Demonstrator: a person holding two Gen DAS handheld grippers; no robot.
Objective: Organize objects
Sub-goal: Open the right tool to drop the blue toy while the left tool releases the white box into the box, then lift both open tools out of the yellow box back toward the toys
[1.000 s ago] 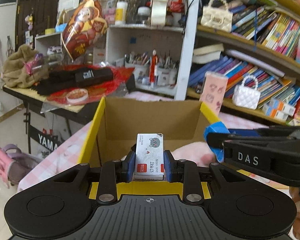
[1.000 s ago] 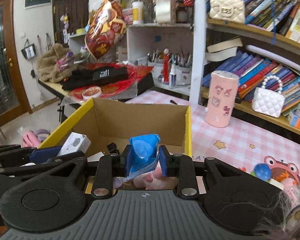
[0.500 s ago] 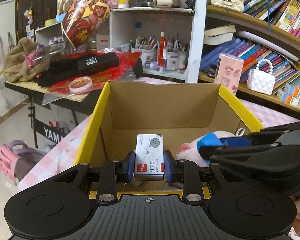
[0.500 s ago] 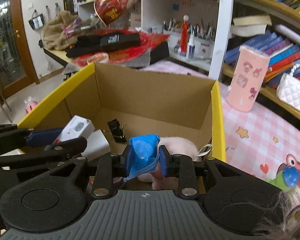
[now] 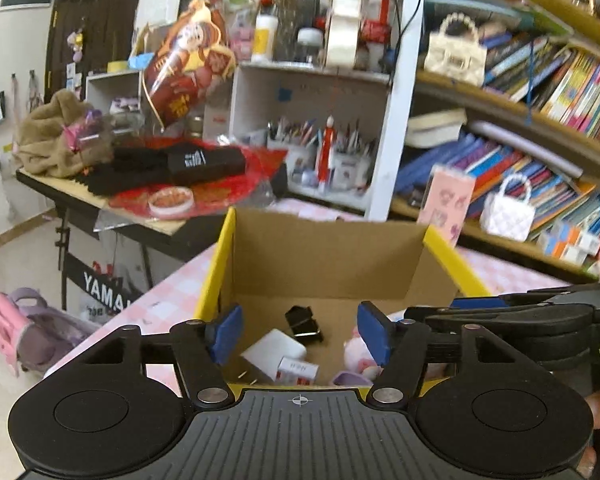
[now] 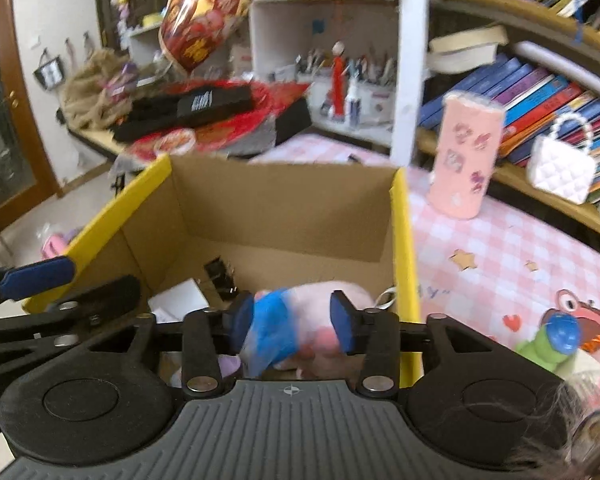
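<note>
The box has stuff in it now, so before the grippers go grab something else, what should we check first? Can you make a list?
1. Left gripper let go: ok. Its jaws have just been opening, and nothing sits between them.
2. Small staple box inside the cardboard box: ok, lying on the floor beside the white charger.
3. Right gripper let go: ok. Its jaws have just been opening, with the pink plush toy below them.
4. Plush toy settled: cannot tell, it is blurred.
5. Black binder clip undisturbed: ok.
</note>
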